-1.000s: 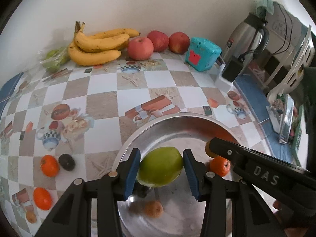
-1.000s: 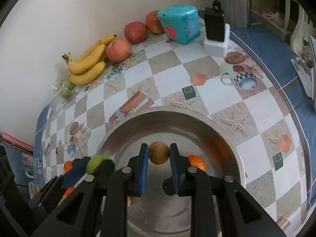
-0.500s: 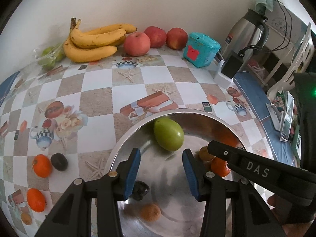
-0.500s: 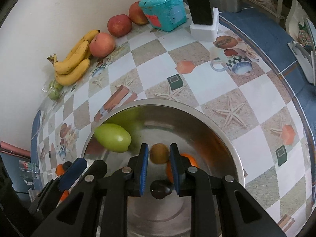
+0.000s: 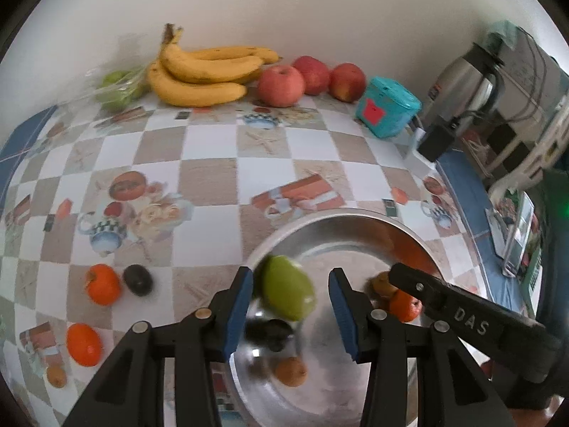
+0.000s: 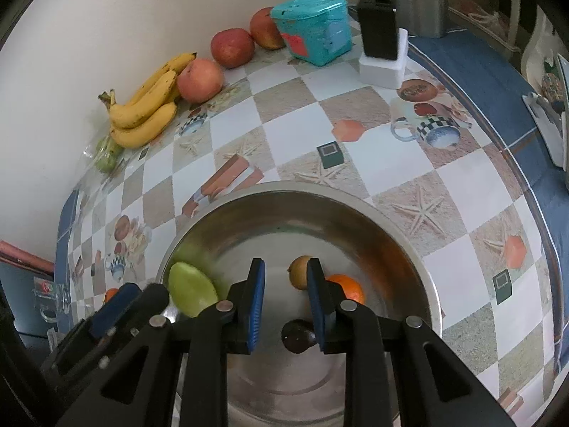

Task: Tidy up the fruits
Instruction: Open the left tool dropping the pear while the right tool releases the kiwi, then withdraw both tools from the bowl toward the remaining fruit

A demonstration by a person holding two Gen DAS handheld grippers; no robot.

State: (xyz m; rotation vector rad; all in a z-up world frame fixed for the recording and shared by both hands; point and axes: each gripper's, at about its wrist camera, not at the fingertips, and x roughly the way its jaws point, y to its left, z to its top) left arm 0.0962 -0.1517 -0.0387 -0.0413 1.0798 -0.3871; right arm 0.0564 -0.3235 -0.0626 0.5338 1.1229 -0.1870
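Left hand-held gripper [image 5: 291,307] spread, empty; green mango [image 5: 288,287] lies btwn & beyond its pads, in bowl [image 5: 341,215]. Right hand-held gripper [image 6: 286,299] part-open, empty. Loose oranges [image 5: 103,284] on worktop [image 5: 209,178]: left nearer.

- bowl [image 6: 359,210] near; mango [image 6: 192,293] inside, at its left wall
- bananas [image 5: 199,74] far by wall — apples [image 5: 281,85] just right

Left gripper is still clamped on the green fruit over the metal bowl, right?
No. The left gripper is open, its pads apart and not touching the green fruit, which lies loose in the metal bowl near the left rim. The left wrist view shows this; the right wrist view agrees.
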